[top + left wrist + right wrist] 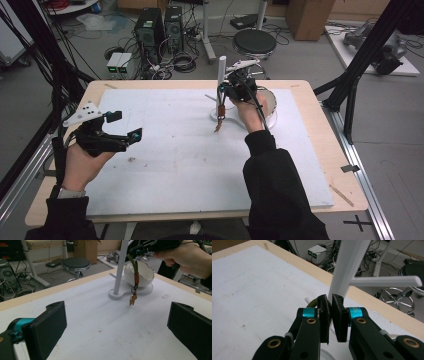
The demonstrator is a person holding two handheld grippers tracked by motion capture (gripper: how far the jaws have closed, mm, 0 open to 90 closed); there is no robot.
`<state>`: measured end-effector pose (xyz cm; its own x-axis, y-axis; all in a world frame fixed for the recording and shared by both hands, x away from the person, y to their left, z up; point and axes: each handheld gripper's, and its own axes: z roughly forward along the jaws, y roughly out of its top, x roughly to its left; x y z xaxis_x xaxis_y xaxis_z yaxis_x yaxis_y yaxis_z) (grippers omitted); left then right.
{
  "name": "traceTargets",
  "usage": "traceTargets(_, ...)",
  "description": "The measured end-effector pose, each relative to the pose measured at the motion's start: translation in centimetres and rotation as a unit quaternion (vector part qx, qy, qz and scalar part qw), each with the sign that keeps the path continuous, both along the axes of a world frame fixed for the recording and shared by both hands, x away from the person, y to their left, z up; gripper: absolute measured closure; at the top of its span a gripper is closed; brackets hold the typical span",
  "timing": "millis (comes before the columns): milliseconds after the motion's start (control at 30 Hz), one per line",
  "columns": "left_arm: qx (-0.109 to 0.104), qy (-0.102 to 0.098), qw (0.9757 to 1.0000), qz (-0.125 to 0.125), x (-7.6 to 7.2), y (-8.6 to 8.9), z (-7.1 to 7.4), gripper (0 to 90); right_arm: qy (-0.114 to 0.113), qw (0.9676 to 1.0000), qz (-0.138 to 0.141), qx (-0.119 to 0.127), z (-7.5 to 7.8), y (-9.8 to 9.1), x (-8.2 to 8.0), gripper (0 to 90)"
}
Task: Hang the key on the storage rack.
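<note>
- I have two grippers on one table (320,150), which carries one white mat (180,165).
- My left gripper (122,125) sits in the person's left hand (82,162) above the near-left part of the mat; its jaws stand wide apart with nothing between them, and the left gripper view shows bare mat in the gap.
- My right gripper (223,91) is held in the right hand (250,112) above the far middle of the mat, with a black sleeve (272,185) running back from it.
- In the right gripper view the jaws of that gripper (331,315) are drawn narrow, almost meeting, and pinch the top of one olive strap (313,303), which peeks out just left of them.
- One keychain (134,283) hangs straight down from those jaws: olive strap, an orange band, a ring and a small brown pendant (132,299), the pendant hanging just above the mat without touching it, as far as I can tell.
- Just behind the closed jaws rises one white stand (348,265) with a horizontal peg (387,281); its flat base (117,293) rests on the mat.
- Beside the stand's post, to the right from the left gripper's view, sits one white egg-shaped bowl (143,273) with a jagged rim.
- Off the table I count two computer towers (160,30), one black stool (255,42) and one cardboard box (310,17) on the floor.
</note>
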<state>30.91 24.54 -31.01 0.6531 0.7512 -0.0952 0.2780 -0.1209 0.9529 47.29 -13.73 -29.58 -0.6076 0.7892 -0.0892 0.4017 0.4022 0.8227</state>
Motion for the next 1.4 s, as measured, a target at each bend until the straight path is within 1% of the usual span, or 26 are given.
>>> traceTargets(200,0.002,0.001,1.0000,-0.001,0.1,-0.1,0.0,2.9,-0.001,1.0000,0.009,0.003,0.1,-0.1,-0.1,85.2)
traceTargets(300,0.002,0.001,1.0000,-0.001,0.1,-0.1,-0.1,2.9,0.008,0.9999,0.014,-0.001,-0.1,0.0,0.0,84.5)
traceTargets(333,0.002,0.001,1.0000,0.001,0.2,-0.1,-0.1,2.9,0.012,0.9998,0.015,0.002,-0.1,0.0,0.0,83.2)
traceTargets(367,0.000,0.002,1.0000,0.001,0.2,-0.1,-0.1,2.9,0.012,0.9998,0.014,0.004,-0.1,0.0,0.0,77.9)
traceTargets(400,0.000,0.002,1.0000,0.001,0.2,-0.1,-0.1,2.9,0.012,0.9998,0.014,0.004,-0.1,0.0,0.0,77.9)
traceTargets(433,0.001,0.002,1.0000,0.001,0.2,0.0,-0.1,2.9,0.002,1.0000,-0.006,0.002,0.1,-0.1,-0.2,59.0)
traceTargets(467,0.001,0.003,1.0000,0.002,0.3,0.0,-0.1,2.9,0.002,1.0000,-0.006,0.002,0.1,-0.1,-0.2,59.0)
traceTargets(533,0.000,0.001,1.0000,0.004,0.4,-0.1,-0.1,2.9,0.007,0.9997,-0.009,0.020,0.3,-0.5,-0.3,42.2)
traceTargets(567,0.001,0.002,1.0000,0.004,0.4,-0.1,-0.1,2.9,0.012,0.9995,-0.014,0.027,0.5,-1.0,-0.4,28.3)
traceTargets(600,0.000,0.001,1.0000,0.003,0.4,-0.1,-0.1,2.9,0.012,0.9995,-0.014,0.027,0.5,-1.0,-0.4,28.3)
traceTargets(633,-0.001,0.001,1.0000,0.003,0.4,-0.1,-0.1,2.9,0.022,0.9987,-0.009,0.044,0.8,-1.5,-0.7,17.1)
traceTargets(667,-0.001,0.000,1.0000,0.001,0.4,-0.2,0.0,2.9,0.027,0.9981,-0.006,0.055,1.0,-1.8,-0.9,11.3)
traceTargets(700,-0.001,0.000,1.0000,0.001,0.4,-0.2,0.0,2.9,0.027,0.9981,-0.006,0.055,1.0,-1.8,-0.9,11.3)
traceTargets(733,-0.002,-0.003,1.0000,0.001,0.4,-0.3,0.1,2.9,0.027,0.9968,0.007,0.075,1.5,-2.5,-1.8,10.4)
traceTargets(767,-0.002,-0.003,1.0000,0.001,0.4,-0.3,0.1,2.9,0.021,0.9967,0.013,0.077,1.7,-2.7,-2.1,10.4)
traceTargets(800,-0.003,-0.004,1.0000,0.001,0.4,-0.3,0.2,2.9,0.021,0.9967,0.013,0.077,1.7,-2.7,-2.1,10.4)
traceTargets(833,-0.006,-0.003,1.0000,0.000,0.4,-0.4,0.2,2.9,0.011,0.9965,0.031,0.076,2.1,-3.4,-3.2,10.3)
traceTargets(867,-0.006,-0.004,1.0000,-0.003,0.4,-0.4,0.4,2.9,0.015,0.9968,0.040,0.068,2.2,-3.7,-3.8,10.3)
traceTargets(967,-0.007,-0.010,0.9999,-0.004,0.4,-0.6,0.7,2.9,0.017,0.9971,0.042,0.061,2.4,-4.5,-4.8,10.4)
traceTargets(1067,-0.006,-0.014,0.9998,-0.010,0.5,-1.0,0.8,2.9,0.014,0.9957,0.045,0.080,2.7,-7.1,-6.8,10.4)
traceTargets(1167,-0.006,-0.011,0.9999,-0.011,0.7,-1.3,0.7,2.9,0.016,0.9951,0.040,0.088,2.8,-8.4,-7.6,10.4)
traceTargets(1200,-0.006,-0.010,0.9999,-0.012,0.8,-1.3,0.7,2.9,0.018,0.9944,0.033,0.099,2.8,-9.9,-8.5,10.4)
traceTargets(1233,-0.005,-0.009,0.9998,-0.014,0.8,-1.4,0.7,2.9,0.018,0.9944,0.033,0.099,2.8,-9.9,-8.5,10.4)
traceTargets(1300,-0.006,-0.008,0.9998,-0.015,1.0,-1.6,0.7,2.9,0.020,0.9933,0.030,0.109,2.8,-11.9,-10.0,10.3)
traceTargets(1367,-0.007,-0.009,0.9998,-0.018,1.2,-1.7,0.8,2.9,0.020,0.9930,0.032,0.112,2.8,-12.2,-10.4,10.4)
traceTargets(1400,-0.008,-0.009,0.9998,-0.018,1.3,-1.8,0.8,2.9,0.014,0.9930,0.039,0.111,2.7,-13.1,-11.4,10.3)
